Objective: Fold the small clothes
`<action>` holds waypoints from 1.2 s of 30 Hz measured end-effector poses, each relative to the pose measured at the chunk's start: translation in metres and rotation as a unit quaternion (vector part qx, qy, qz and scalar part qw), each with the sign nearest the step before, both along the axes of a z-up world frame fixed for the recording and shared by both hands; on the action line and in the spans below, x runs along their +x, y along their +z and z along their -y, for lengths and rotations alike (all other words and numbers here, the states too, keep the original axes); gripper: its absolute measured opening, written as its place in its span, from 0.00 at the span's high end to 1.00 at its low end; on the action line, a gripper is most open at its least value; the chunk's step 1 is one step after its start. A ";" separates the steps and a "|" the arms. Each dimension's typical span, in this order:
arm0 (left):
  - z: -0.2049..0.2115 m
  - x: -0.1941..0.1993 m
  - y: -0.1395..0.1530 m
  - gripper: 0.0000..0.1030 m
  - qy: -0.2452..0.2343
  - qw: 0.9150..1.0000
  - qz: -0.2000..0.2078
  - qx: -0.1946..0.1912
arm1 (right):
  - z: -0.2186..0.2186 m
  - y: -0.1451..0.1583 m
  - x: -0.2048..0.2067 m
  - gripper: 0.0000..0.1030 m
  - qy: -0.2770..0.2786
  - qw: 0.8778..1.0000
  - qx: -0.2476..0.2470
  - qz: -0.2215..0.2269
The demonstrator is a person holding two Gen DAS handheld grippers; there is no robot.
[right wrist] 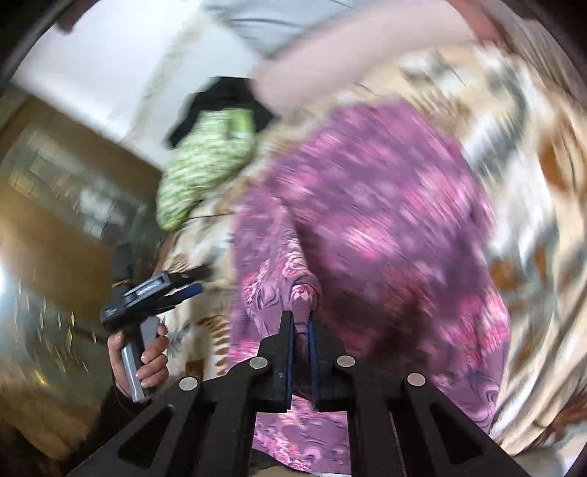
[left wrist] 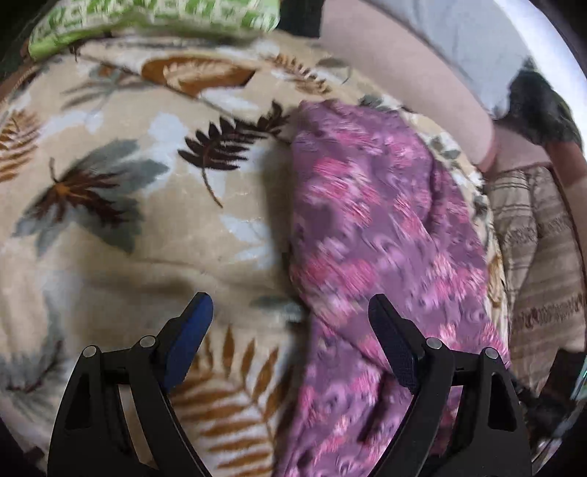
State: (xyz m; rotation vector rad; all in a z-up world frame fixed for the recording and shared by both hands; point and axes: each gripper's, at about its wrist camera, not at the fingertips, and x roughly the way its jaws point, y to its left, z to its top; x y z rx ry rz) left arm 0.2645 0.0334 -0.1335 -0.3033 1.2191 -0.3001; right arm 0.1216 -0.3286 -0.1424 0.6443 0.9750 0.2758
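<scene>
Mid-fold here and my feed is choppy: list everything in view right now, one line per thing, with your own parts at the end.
purple garment: one, purple with pink floral print, lying on the blanket, one edge pinched by the right gripper
blanket: one, beige with brown and grey leaf print, spread under everything
green cloth: one, green and white pattern, bunched at the blanket's far edge
black cloth: one, black, behind the green cloth
striped fabric: one, tan and brown, beside the blanket
left gripper: one, black with blue pads, open above the blanket beside the garment
right gripper: one, black, closed on the garment's edge
</scene>
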 end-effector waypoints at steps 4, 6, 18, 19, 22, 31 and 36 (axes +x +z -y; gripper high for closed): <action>-0.006 0.020 -0.009 0.16 0.033 0.999 -0.014 -0.018 | 0.019 -0.004 -0.008 0.94 -0.047 0.999 -0.012 0.011; -0.004 0.030 -0.015 0.16 0.042 0.999 -0.014 0.002 | 0.025 -0.009 -0.009 0.94 -0.061 0.998 -0.021 0.006; 0.045 0.091 -0.026 0.83 0.000 0.999 0.018 0.028 | 0.023 -0.057 0.011 0.94 -0.065 0.990 -0.099 -0.079; 0.054 0.090 -0.027 0.99 -0.018 0.999 0.009 0.050 | 0.024 -0.054 0.010 0.94 -0.066 0.991 -0.089 -0.075; 0.058 0.073 0.009 0.99 -0.044 0.994 0.070 0.065 | 0.032 -0.025 -0.007 0.94 -0.078 0.994 -0.071 -0.024; 0.061 0.074 -0.017 0.99 -0.068 0.993 0.051 0.081 | 0.028 -0.047 0.012 0.94 -0.084 0.984 -0.140 -0.064; 0.063 0.072 -0.018 0.64 -0.069 0.995 0.042 0.059 | 0.041 -0.050 0.006 0.89 -0.095 0.990 -0.082 -0.056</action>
